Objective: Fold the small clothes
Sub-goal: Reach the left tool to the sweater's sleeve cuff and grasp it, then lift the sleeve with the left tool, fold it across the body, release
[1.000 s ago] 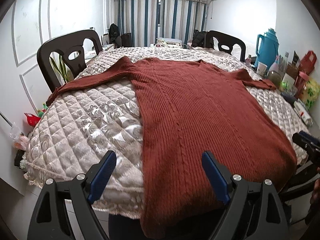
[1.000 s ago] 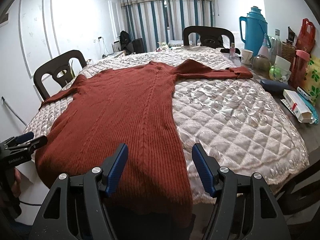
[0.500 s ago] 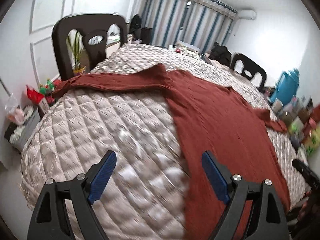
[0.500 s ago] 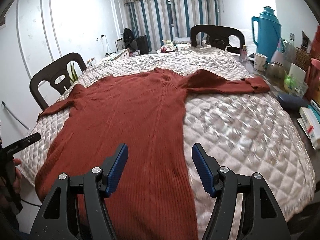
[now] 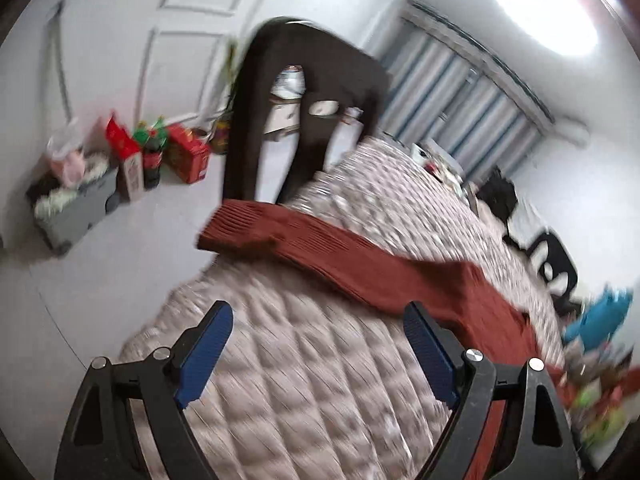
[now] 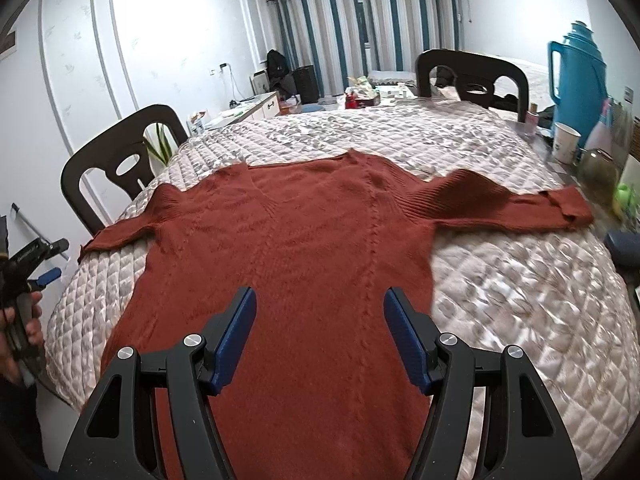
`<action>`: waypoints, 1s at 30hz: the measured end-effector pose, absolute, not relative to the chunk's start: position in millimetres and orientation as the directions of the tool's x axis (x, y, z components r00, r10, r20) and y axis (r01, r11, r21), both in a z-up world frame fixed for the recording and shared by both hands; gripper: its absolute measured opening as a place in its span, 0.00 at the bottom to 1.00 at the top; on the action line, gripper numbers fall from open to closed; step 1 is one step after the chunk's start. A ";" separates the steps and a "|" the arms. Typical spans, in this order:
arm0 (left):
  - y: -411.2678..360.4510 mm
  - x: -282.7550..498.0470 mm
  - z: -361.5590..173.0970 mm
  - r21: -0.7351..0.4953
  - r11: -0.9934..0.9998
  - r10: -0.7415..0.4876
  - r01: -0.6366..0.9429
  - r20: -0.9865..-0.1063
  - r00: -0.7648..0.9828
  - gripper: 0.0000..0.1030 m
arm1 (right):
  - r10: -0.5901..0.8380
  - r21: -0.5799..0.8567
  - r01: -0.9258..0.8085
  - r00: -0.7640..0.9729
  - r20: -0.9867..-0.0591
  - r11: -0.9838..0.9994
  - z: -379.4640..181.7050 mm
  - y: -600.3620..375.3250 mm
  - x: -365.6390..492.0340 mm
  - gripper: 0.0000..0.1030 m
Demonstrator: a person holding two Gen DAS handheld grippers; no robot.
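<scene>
Sweater (image 6: 312,248), rust-red ribbed knit, lies spread flat on a quilted table cover (image 6: 520,300), V-neck away from the camera, both sleeves stretched outward, hem running off the near edge. The right wrist view takes in the whole garment, a blue thermos (image 6: 576,80) and a paper cup (image 6: 566,142) at the table's right side. The blurred, tilted left wrist view shows only the left sleeve (image 5: 320,248), its cuff at the table edge before a dark chair (image 5: 304,112), with boxes (image 5: 188,156) on the floor. Right gripper (image 6: 320,332) hovers over the sweater's body, fingers spread wide, holding nothing. Left gripper (image 5: 318,348) is above bare quilt short of the sleeve, likewise wide open and empty.
</scene>
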State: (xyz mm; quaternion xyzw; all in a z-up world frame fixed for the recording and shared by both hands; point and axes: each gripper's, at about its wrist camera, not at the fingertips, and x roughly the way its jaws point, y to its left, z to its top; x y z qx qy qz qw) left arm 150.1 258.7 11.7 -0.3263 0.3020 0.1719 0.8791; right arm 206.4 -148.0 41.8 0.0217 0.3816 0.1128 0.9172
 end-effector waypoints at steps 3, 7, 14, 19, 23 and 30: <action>286.4 154.6 -4.7 -0.531 0.645 0.086 -0.549 -0.663 0.743 0.86 | 0.229 0.125 -0.200 0.673 -0.703 0.972 38.8 -140.0 213.6 0.65; 306.9 160.8 -22.6 -0.579 0.576 0.062 -0.577 -0.673 0.737 0.86 | 0.228 0.122 -0.204 0.664 -0.713 0.971 35.9 -132.3 224.1 0.65; 337.1 176.2 -54.0 -0.666 0.438 -0.016 -0.604 -0.678 0.735 0.81 | 0.228 0.116 -0.211 0.651 -0.724 0.970 33.1 -123.0 238.9 0.65; 348.5 182.3 -65.1 -0.696 0.399 -0.044 -0.597 -0.665 0.745 0.57 | 0.214 0.102 -0.207 0.650 -0.729 0.973 32.5 -121.4 243.2 0.65; 343.5 187.0 -51.4 -0.664 0.462 -0.003 -0.589 -0.665 0.747 0.27 | 0.207 0.102 -0.196 0.647 -0.734 0.975 30.8 -121.4 246.0 0.65; 333.1 188.0 -16.7 -0.590 0.587 0.079 -0.554 -0.639 0.765 0.11 | 0.226 0.115 -0.210 0.651 -0.724 0.971 32.1 -118.6 242.5 0.65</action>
